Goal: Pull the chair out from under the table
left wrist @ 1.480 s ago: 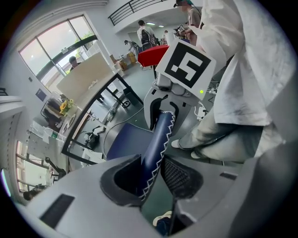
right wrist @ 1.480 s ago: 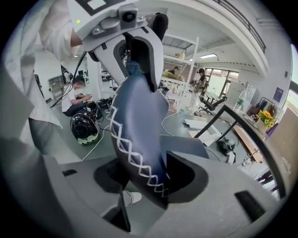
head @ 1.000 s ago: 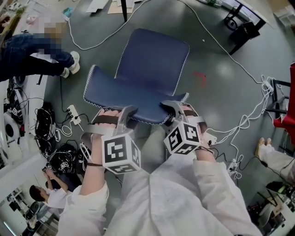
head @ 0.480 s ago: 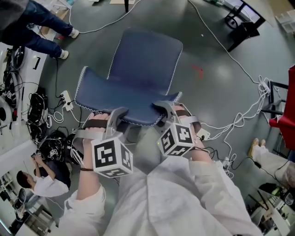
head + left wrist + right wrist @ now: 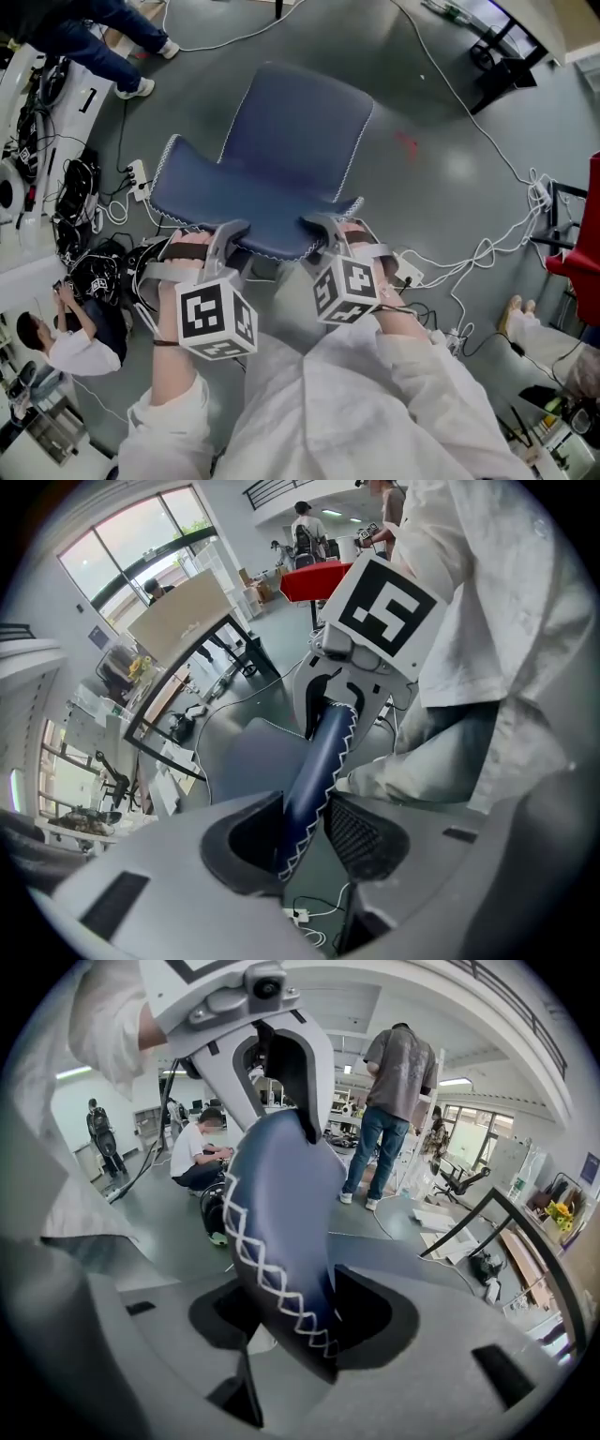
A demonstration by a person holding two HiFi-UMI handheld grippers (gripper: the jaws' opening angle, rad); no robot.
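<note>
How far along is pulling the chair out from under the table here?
Done: the chair stands on open floor, no table above it in the head view. In hand: the left gripper and right gripper each clamp the stitched top edge of the backrest. Left: perhaps only letting go, if it is out far enough.

The chair [image 5: 291,141] has smooth navy upholstery with a soft leathery sheen, edged in white cross-stitching. The grey floor [image 5: 441,103] is polished, glossy. The left gripper [image 5: 300,832] and right gripper [image 5: 300,1321] are matt grey plastic; the left pads [image 5: 367,836] look dark, finely textured
</note>
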